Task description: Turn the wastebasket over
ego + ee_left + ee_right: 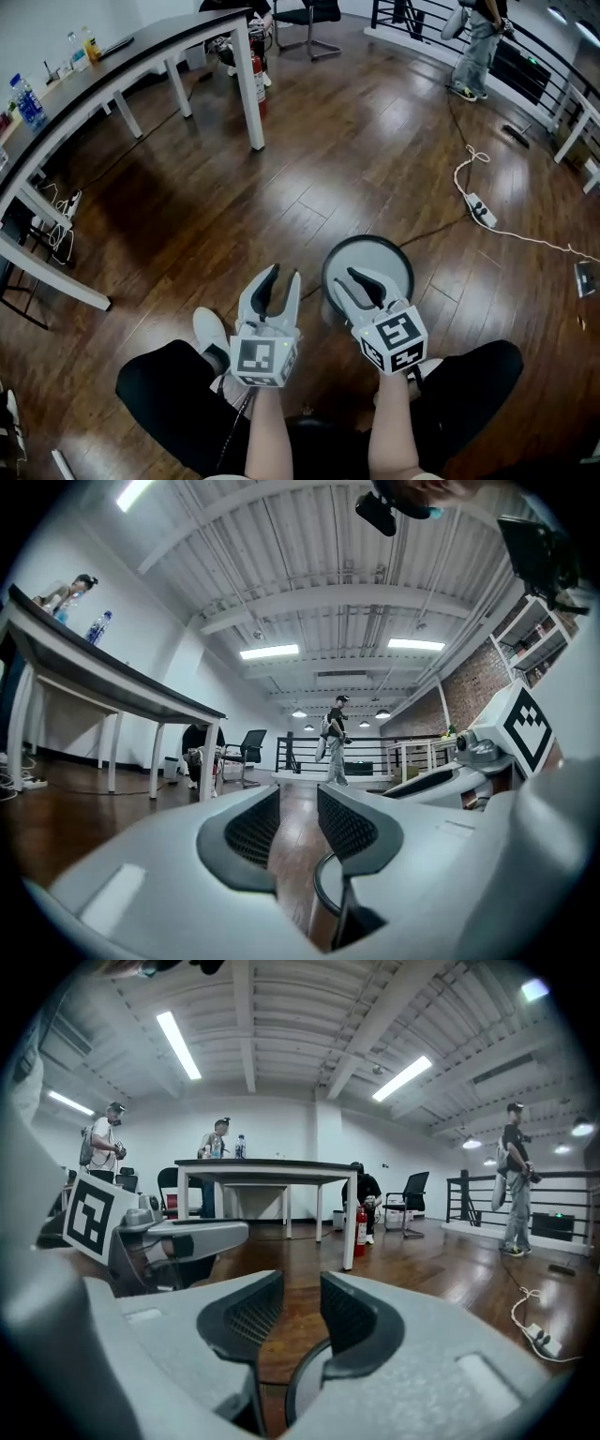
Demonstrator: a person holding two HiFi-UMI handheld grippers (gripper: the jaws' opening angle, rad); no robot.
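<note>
A person crouches on a dark wooden floor (pixel 328 169) with a gripper in each hand, both reaching toward a round wastebasket (pixel 377 249) that stands on the boards just ahead of the knees. Seen from above, it shows a grey disc inside a dark rim. The right gripper (pixel 343 277) is over the near edge of the wastebasket, its jaws apart with nothing between them. The left gripper (pixel 284 273) is just beside the wastebasket's left side, its jaws also apart and empty. A long desk (pixel 112 66) runs along the left wall, and a white power strip (pixel 480 210) lies on the floor to the right.
</note>
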